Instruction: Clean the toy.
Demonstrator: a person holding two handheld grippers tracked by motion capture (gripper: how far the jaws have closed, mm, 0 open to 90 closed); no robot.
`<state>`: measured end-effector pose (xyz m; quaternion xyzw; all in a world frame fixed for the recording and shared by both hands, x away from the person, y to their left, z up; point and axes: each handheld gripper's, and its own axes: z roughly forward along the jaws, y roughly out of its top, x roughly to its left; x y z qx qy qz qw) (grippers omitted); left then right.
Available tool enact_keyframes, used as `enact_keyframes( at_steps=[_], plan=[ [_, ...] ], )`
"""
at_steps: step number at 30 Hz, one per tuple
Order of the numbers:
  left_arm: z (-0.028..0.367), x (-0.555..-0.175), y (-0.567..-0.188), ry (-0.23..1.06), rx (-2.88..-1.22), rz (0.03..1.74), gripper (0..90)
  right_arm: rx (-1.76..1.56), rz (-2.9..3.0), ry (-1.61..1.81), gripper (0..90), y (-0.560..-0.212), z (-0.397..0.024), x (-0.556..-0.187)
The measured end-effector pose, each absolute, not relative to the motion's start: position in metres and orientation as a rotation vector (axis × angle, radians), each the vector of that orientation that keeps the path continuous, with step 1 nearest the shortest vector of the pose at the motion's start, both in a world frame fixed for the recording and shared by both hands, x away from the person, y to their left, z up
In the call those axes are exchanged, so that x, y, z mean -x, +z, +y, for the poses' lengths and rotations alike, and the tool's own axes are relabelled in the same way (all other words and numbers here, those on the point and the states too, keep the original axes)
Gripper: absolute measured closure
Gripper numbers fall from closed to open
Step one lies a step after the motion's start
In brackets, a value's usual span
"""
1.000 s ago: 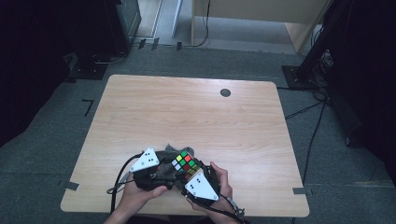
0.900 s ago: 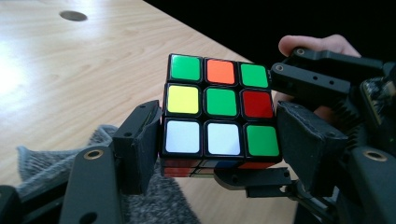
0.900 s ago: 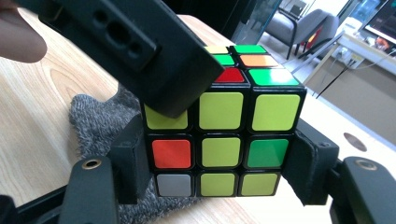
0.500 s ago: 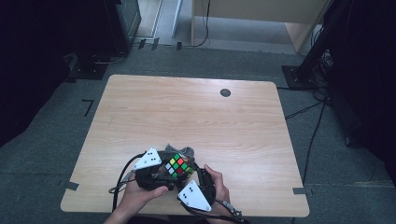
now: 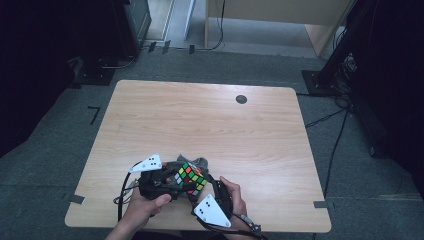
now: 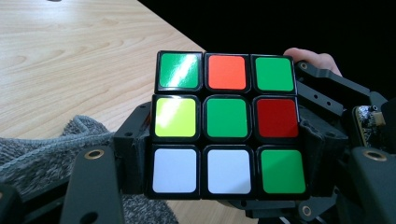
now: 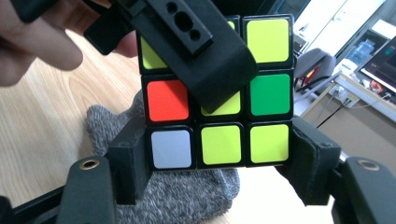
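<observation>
A scrambled Rubik's cube (image 5: 190,177) is held above the table's front edge, between both grippers. My left gripper (image 5: 175,181) comes from the left and my right gripper (image 5: 201,194) from the front right. In the left gripper view the cube (image 6: 226,123) shows its green-centred face, and the left gripper (image 6: 226,156) is shut on its sides. The right gripper (image 7: 218,161) is shut on the bottom layer of the cube (image 7: 268,93), whose face here is mostly yellow. One black jaw of the left gripper crosses that face from above.
A grey cloth (image 5: 199,162) lies on the wooden table (image 5: 200,115) just behind and under the cube. A small black round mark (image 5: 241,99) sits near the far edge. Dark stands and cables surround the table on the floor.
The cube and both hands have drifted slightly left and toward the front edge. Both grips hold as before.
</observation>
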<state>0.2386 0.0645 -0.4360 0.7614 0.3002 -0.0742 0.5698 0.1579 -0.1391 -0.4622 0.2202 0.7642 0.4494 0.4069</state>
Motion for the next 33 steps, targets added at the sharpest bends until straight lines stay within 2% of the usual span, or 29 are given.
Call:
enact_keyframes(
  at_steps=[9, 18, 21, 26, 30, 33],
  plan=[
    [0.065, -0.243, -0.438, -0.262, -1.810, 0.682, 29.7, -0.453, 1.919, 1.103, 34.8, -0.460, -0.140, -0.154],
    [0.063, -0.241, -0.439, -0.222, -1.869, 0.659, 33.8, -0.365, 1.915, 1.047, 34.3, -0.462, -0.134, -0.150],
    [0.070, -0.242, -0.438, -0.143, -1.877, 0.673, 34.0, -0.390, 1.944, 1.071, 31.5, -0.462, -0.135, -0.153],
    [0.103, -0.250, -0.431, -0.071, -1.737, 0.731, 34.0, -0.563, 1.976, 1.172, 30.8, -0.465, -0.148, -0.163],
    [0.121, -0.245, -0.426, 0.187, -1.725, 0.736, 34.0, -0.899, 2.061, 1.347, 31.9, -0.471, -0.154, -0.185],
    [0.130, -0.243, -0.428, 0.263, -1.677, 0.745, 34.0, -1.011, 2.096, 1.332, 31.0, -0.477, -0.147, -0.193]
  ],
)
